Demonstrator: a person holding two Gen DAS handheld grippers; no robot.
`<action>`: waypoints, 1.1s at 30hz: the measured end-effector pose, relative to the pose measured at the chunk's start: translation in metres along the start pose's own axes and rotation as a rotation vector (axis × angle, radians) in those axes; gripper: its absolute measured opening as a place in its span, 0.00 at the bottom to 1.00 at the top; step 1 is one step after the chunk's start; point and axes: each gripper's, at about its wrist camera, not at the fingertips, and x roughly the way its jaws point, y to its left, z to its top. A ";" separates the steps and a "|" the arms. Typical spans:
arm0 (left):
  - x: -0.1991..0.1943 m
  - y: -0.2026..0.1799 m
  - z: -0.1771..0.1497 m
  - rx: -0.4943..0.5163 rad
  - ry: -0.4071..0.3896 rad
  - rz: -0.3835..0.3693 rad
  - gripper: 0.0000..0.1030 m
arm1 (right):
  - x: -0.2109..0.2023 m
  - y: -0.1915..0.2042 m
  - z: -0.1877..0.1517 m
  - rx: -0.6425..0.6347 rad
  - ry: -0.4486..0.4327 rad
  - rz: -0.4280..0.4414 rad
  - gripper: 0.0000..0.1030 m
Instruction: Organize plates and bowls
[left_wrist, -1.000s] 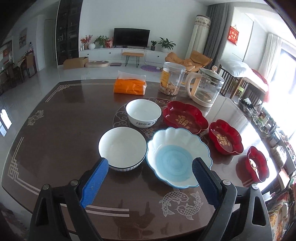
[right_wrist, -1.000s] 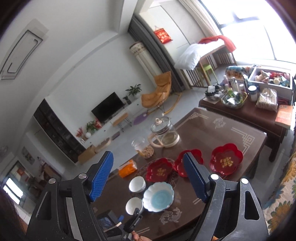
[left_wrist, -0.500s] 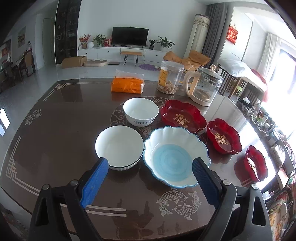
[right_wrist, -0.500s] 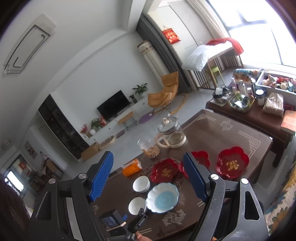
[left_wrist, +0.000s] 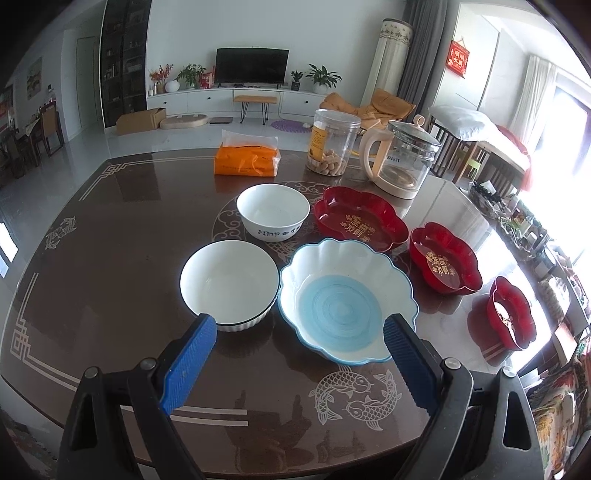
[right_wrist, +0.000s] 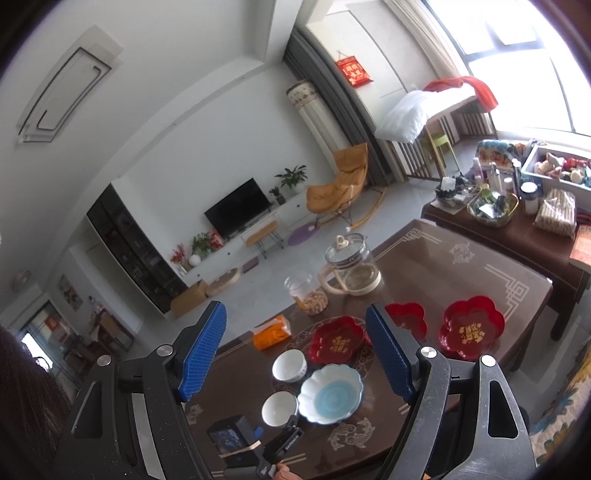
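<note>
On the dark table (left_wrist: 110, 266) stand a plain white bowl (left_wrist: 229, 282), a white bowl with dark markings (left_wrist: 273, 211), a scalloped white plate with a blue centre (left_wrist: 347, 302) and three red flower-shaped dishes (left_wrist: 360, 221) (left_wrist: 445, 262) (left_wrist: 511, 312). My left gripper (left_wrist: 297, 332) is open and empty, low at the near edge, facing the plain bowl and the scalloped plate. My right gripper (right_wrist: 295, 328) is open and empty, held high above the table; the dishes lie far below it, with the scalloped plate (right_wrist: 330, 393) nearest.
At the table's far side are an orange tissue pack (left_wrist: 247, 158), a clear jar of snacks (left_wrist: 332, 147) and a glass kettle (left_wrist: 402, 158). A cluttered side table (right_wrist: 517, 221) stands to the right. The left gripper also shows from above (right_wrist: 273, 443).
The left gripper has drifted slightly, so the dishes sit a little lower and left in its view. The right gripper has risen and tilted; the table looks smaller. Both stay open.
</note>
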 end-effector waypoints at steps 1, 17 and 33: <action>0.000 -0.001 0.000 0.004 -0.001 -0.003 0.89 | 0.008 -0.001 -0.001 0.005 0.031 -0.001 0.79; 0.070 -0.009 0.070 0.039 0.193 -0.171 0.89 | 0.161 -0.108 -0.048 -0.091 0.205 -0.124 0.79; 0.180 -0.127 0.127 0.131 0.473 -0.354 0.89 | 0.353 -0.221 -0.019 -0.083 0.583 -0.192 0.78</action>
